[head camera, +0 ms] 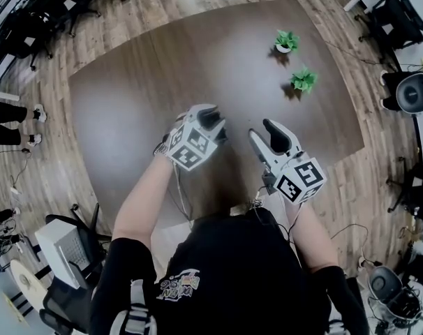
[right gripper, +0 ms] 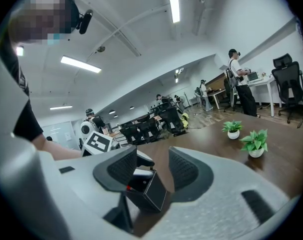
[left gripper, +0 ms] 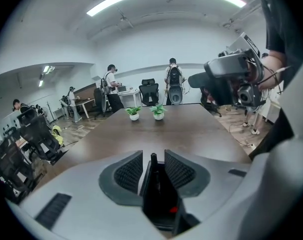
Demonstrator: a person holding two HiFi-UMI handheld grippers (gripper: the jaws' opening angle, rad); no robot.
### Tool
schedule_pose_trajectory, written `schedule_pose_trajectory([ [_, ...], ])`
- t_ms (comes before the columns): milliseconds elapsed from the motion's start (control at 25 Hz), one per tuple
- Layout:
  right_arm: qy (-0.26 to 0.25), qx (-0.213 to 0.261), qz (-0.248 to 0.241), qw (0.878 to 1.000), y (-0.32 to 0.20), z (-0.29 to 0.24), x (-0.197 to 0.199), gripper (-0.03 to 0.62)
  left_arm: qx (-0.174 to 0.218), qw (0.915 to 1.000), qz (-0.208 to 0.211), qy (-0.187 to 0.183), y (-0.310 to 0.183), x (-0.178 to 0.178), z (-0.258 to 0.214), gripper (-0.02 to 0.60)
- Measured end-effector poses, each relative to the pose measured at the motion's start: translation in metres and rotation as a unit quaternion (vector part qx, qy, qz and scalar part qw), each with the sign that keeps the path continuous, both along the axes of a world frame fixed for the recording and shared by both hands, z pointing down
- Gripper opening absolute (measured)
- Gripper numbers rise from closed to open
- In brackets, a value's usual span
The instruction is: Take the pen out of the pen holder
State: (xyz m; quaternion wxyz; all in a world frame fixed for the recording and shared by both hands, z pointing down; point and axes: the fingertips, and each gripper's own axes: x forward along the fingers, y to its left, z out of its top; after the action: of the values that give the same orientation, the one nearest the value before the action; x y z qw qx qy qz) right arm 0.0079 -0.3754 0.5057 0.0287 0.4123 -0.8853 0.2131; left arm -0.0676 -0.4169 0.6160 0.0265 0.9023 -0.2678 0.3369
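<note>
Left gripper view: slim black pen point(left gripper: 153, 165) stands untouched between parted fingers point(left gripper: 129, 172).
Beneath them, the square black pen holder point(left gripper: 161, 199) props it upright for pinching; right gripper point(right gripper: 152, 154) gapes empty.

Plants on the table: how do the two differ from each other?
The far plant stands further from the person and a little left; the near plant stands closer, further right. In the head view the far plant's white pot shows beneath its leaves; the near plant's leaves cover its pot. The near plant's leaves look lighter and more pointed than the far plant's. Both are small, upright, white-potted, on the brown table.
</note>
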Motion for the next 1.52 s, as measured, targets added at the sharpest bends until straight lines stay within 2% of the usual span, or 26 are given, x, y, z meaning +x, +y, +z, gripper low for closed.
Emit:
schedule_pose_trajectory([
  [320, -0.003, -0.004, 0.009, 1.000, -0.003, 0.004, 0.003, 0.202, 0.007, 0.9996, 0.024, -0.013, 0.003, 0.002, 0.001, 0.097],
  [400, -0.003, -0.005, 0.010, 1.000, -0.002, 0.004, 0.003, 0.201, 0.015, 0.9994, 0.024, -0.018, 0.003, 0.001, 0.002, 0.044],
  [840, 0.002, -0.004, 0.014, 1.000, -0.003, 0.000, -0.001, 0.193, 0.018, 0.9995, 0.025, -0.012, 0.004, -0.002, 0.000, 0.038],
  [1080, 0.000, 0.002, 0.015, 1.000, -0.002, -0.002, 0.001, 0.196, 0.012, 0.9998, 0.003, 0.015, 0.005, -0.006, -0.006, 0.036],
  [1400, -0.005, 0.008, 0.006, 1.000, 0.000, -0.004, -0.002, 0.185, 0.021, 0.9953, -0.046, 0.082, 0.001, -0.019, -0.032, 0.035],
  [1520, -0.002, 0.011, -0.001, 1.000, 0.002, -0.007, -0.004, 0.133, 0.032, 0.9909, -0.069, 0.111, 0.000, -0.025, -0.048, 0.035],
])
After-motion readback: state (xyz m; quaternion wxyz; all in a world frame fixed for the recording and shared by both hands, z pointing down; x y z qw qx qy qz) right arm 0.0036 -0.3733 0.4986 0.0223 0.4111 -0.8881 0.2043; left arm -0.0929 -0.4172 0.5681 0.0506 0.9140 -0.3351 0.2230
